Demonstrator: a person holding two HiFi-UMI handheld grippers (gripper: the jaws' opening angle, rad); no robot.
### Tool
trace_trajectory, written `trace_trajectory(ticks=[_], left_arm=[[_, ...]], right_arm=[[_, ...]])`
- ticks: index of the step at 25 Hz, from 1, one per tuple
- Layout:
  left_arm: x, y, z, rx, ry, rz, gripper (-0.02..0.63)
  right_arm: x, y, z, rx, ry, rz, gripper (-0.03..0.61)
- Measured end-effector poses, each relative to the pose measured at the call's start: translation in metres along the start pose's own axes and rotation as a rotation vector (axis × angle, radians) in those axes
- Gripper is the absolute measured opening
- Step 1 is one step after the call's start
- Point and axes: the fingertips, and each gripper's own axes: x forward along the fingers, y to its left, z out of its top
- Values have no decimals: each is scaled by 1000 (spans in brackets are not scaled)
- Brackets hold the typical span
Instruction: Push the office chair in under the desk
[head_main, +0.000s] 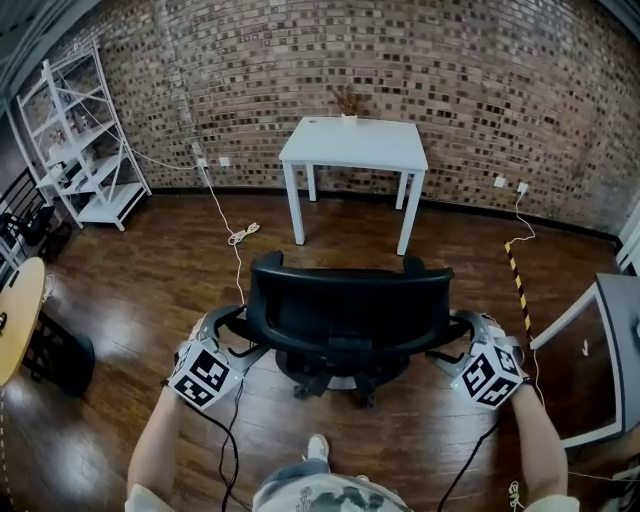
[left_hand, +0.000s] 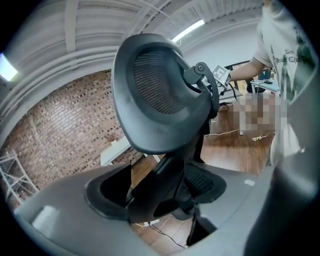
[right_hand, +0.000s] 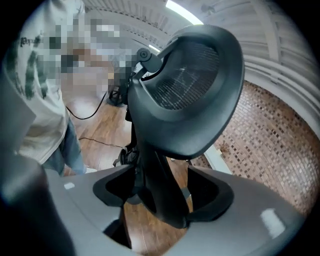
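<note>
Head view: office chair (head_main: 350, 310) parked well short of the desk (head_main: 355, 145).
Left claw (head_main: 228, 325) and right claw (head_main: 462, 325) both sit wide around its side struts (right_hand: 160, 190), not clamped. An uneven shove could swivel it off line.

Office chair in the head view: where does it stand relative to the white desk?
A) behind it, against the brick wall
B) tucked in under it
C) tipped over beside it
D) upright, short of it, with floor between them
D: the office chair stands upright short of the white desk, with bare wood floor showing between them.
</note>
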Motion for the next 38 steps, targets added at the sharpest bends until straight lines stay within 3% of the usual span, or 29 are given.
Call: trace_trajectory(ticks=[4, 11, 24, 38], left_arm=[[6, -1, -7, 103, 70, -8, 336], [10, -2, -10, 154, 83, -19, 299], [22, 20, -7, 147, 111, -57, 291], [80, 78, -9, 158, 105, -91, 291]], right_arm=[[10, -4, 4, -15, -1, 1, 319], [19, 3, 3, -114, 18, 19, 256], [32, -17, 9, -131, 20, -2, 245], [86, -70, 2, -110, 105, -58, 245]])
